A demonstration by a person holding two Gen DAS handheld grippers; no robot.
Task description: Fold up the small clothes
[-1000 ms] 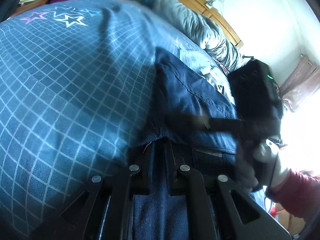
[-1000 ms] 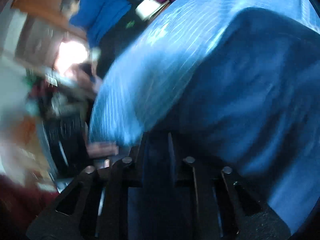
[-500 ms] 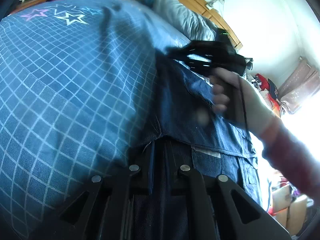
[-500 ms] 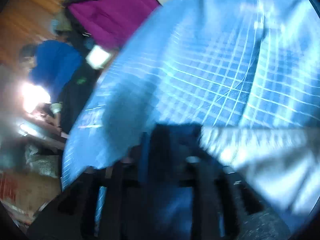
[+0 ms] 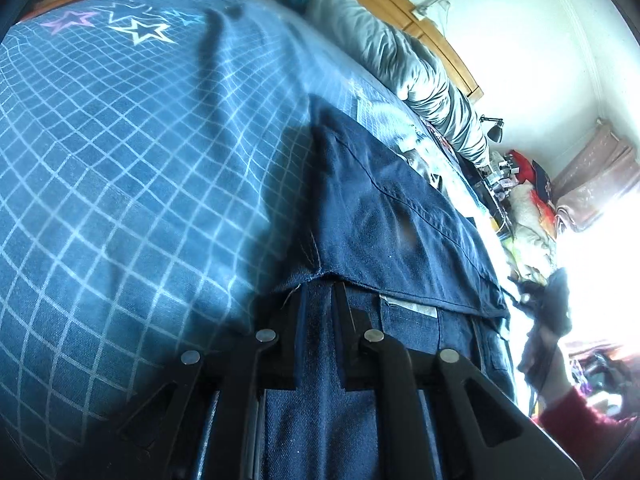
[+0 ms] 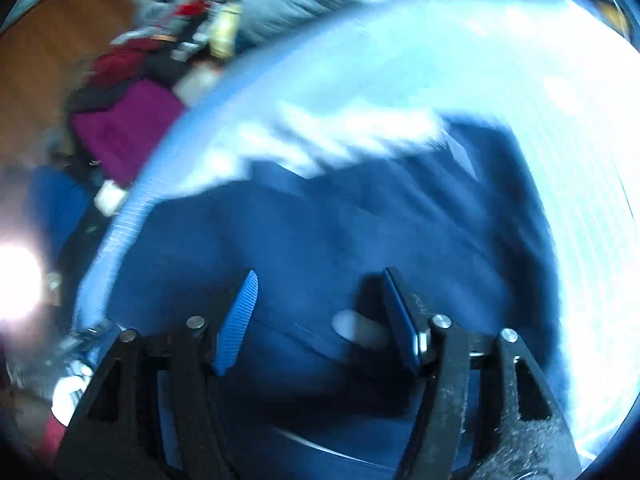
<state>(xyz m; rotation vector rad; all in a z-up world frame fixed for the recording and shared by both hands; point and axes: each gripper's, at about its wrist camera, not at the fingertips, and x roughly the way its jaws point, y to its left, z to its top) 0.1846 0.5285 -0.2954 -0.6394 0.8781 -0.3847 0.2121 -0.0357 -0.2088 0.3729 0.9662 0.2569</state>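
Note:
Dark blue denim shorts (image 5: 400,224) lie folded over on a blue checked bedspread (image 5: 132,184). My left gripper (image 5: 318,300) is shut on the denim shorts at their near edge, with cloth running between its fingers toward the camera. In the blurred right wrist view the denim shorts (image 6: 340,232) spread below my right gripper (image 6: 318,284), which is open with nothing between its blue pads (image 6: 240,316). A hand in a red sleeve (image 5: 580,424) holds that gripper at the left view's far right edge.
A grey quilt (image 5: 404,64) is bunched along the wooden headboard (image 5: 436,40) at the back. Purple cloth (image 6: 120,128) and other clutter sit past the bed's left edge. A heap of clothes (image 5: 528,208) lies beyond the right side.
My right gripper let go of the denim and opened, then swung away from over the shorts to the far right. The left gripper stayed shut on the cloth.

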